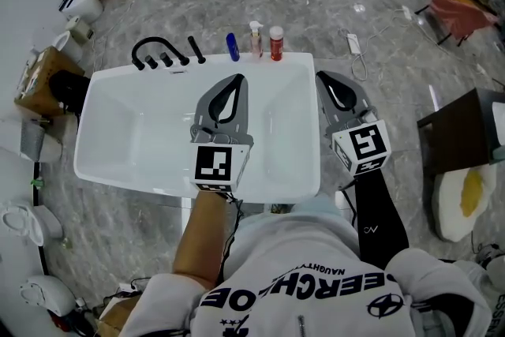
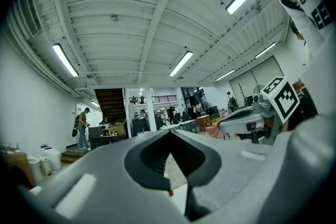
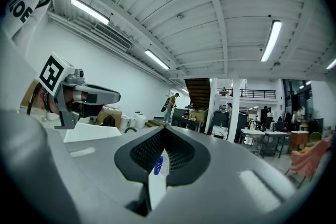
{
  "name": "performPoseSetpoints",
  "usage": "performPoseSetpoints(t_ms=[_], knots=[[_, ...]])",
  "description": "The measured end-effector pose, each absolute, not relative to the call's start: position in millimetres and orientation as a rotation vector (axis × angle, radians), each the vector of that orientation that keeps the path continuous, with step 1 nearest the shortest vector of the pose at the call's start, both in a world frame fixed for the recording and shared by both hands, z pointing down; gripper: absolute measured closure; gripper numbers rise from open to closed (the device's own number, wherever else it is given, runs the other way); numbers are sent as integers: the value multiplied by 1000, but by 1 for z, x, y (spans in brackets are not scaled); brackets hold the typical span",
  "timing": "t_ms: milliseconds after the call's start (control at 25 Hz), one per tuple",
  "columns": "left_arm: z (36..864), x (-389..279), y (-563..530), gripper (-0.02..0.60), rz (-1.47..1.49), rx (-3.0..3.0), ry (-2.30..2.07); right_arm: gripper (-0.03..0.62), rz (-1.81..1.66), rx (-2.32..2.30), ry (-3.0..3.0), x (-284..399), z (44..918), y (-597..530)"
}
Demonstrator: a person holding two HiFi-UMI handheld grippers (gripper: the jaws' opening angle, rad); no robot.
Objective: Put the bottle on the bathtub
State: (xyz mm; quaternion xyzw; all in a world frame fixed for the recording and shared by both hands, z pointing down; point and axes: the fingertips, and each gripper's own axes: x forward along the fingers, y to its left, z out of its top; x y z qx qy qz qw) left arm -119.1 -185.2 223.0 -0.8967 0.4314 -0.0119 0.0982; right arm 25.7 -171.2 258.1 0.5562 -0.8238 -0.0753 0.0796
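Observation:
A white bathtub (image 1: 104, 170) lies below me in the head view. On its far rim stand three bottles: a blue one (image 1: 232, 46), a clear spray bottle (image 1: 256, 39) and a red one (image 1: 276, 43). My left gripper (image 1: 237, 78) hovers over the middle of the tub, shut and empty. Above the tub's right edge my right gripper (image 1: 322, 76) is also shut and empty. The left gripper view has the jaw tips (image 2: 170, 131) meeting. In the right gripper view the tips (image 3: 164, 127) meet too, and the blue bottle (image 3: 158, 165) shows through the gap behind them.
A black faucet set (image 1: 160, 53) stands at the tub's far left rim. A cardboard box (image 1: 41, 80) and white fixtures (image 1: 82, 6) are on the floor at left. A dark table (image 1: 467, 132) stands at right, and a cable with a power strip (image 1: 353, 43) lies beyond the tub.

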Motion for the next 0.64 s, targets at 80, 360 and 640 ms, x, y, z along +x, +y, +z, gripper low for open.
performPoseSetpoints(t_ms=[80,360,640], knots=[[225,-120,-184,581,-43,-2661,1282,566,-224,1666,-2466,25,258,-170],[228,-119,-186,581,-50,-2672,1276,565,-207,1664,-2461,20,264,-162],[237,-109,-182,581,-48,-2690,1272,566,-206,1658,-2456,24,271,-154]])
